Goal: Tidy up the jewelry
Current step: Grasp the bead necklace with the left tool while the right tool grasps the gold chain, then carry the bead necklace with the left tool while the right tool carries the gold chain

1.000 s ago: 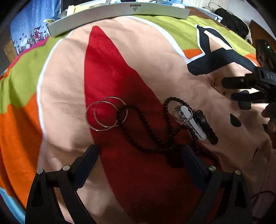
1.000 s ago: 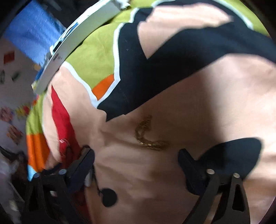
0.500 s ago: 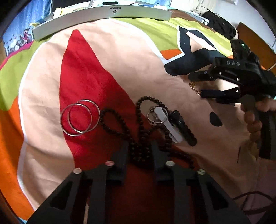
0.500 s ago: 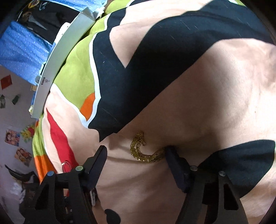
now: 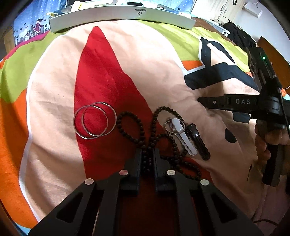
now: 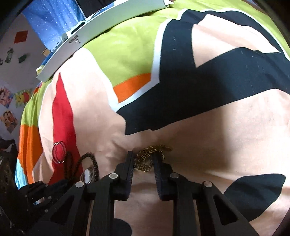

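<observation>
The left gripper [image 5: 147, 156] pinches the dark bead necklace [image 5: 154, 127], which lies on the patterned bedspread [image 5: 54, 90] just right of two silver hoops [image 5: 94, 119]. Only the right wrist view shows the right gripper [image 6: 144, 159] clamped on the gold chain [image 6: 146, 159].

The near part of the bead necklace [image 5: 137, 127] runs in between the fingers of the left gripper [image 5: 147, 156], which cover it there, and its nearest loop passes behind the right finger. In the right wrist view the gold chain [image 6: 147, 158] is partly masked by the fingers of the right gripper [image 6: 143, 159] on both sides. At the near left of that view the necklace, the two metal rings [image 6: 58, 151] and a small shiny round thing [image 6: 87, 175] are half hidden and too small to make out. The long white box [image 5: 123, 16] bears print too small to read.
</observation>
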Demonstrator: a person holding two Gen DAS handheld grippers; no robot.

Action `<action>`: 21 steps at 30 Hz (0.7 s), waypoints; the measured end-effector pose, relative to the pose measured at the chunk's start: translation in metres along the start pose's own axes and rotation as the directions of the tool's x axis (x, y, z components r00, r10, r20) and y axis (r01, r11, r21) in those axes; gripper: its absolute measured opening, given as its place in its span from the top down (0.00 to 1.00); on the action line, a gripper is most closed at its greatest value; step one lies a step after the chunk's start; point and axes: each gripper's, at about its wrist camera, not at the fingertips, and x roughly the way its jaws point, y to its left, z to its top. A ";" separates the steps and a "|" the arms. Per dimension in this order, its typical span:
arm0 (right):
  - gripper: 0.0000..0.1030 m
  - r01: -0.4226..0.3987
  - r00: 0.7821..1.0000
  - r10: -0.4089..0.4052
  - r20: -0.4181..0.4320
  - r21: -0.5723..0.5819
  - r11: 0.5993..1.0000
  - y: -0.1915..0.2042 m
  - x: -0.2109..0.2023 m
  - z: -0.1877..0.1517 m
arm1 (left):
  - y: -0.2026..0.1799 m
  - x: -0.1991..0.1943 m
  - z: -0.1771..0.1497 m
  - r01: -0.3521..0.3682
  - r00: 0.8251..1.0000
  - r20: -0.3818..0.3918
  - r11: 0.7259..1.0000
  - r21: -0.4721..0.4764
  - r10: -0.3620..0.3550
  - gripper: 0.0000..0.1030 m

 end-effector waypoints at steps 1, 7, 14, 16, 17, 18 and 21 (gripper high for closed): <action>0.80 -0.011 1.000 0.011 0.002 0.003 1.000 0.000 -0.001 0.000 | 0.000 -0.002 0.000 -0.008 1.000 0.009 1.000 0.000 0.008 0.92; 0.80 -0.154 0.988 0.153 0.013 0.102 0.983 -0.008 -0.006 -0.002 | 0.001 -0.008 0.012 -0.010 0.996 0.089 0.999 -0.035 0.013 0.92; 0.80 -0.327 0.945 0.319 0.073 0.207 0.922 -0.023 -0.024 -0.001 | 0.023 -0.022 0.020 0.039 0.990 0.138 0.988 -0.149 -0.018 0.92; 0.80 -0.338 0.941 0.328 0.083 0.207 0.918 -0.018 -0.025 0.004 | 0.027 -0.023 0.021 0.040 0.989 0.144 0.984 -0.172 -0.015 0.92; 0.80 -0.340 0.940 0.329 0.085 0.203 0.918 -0.014 -0.024 0.004 | 0.029 -0.024 0.021 0.041 0.989 0.146 0.984 -0.176 -0.015 0.92; 0.80 -0.341 0.940 0.330 0.087 0.199 0.919 -0.012 -0.024 0.004 | 0.030 -0.025 0.021 0.041 0.989 0.150 0.983 -0.180 -0.014 0.92; 0.80 -0.340 0.940 0.329 0.094 0.166 0.925 -0.004 -0.026 0.007 | 0.031 -0.030 0.021 0.046 0.986 0.167 0.983 -0.180 -0.015 0.92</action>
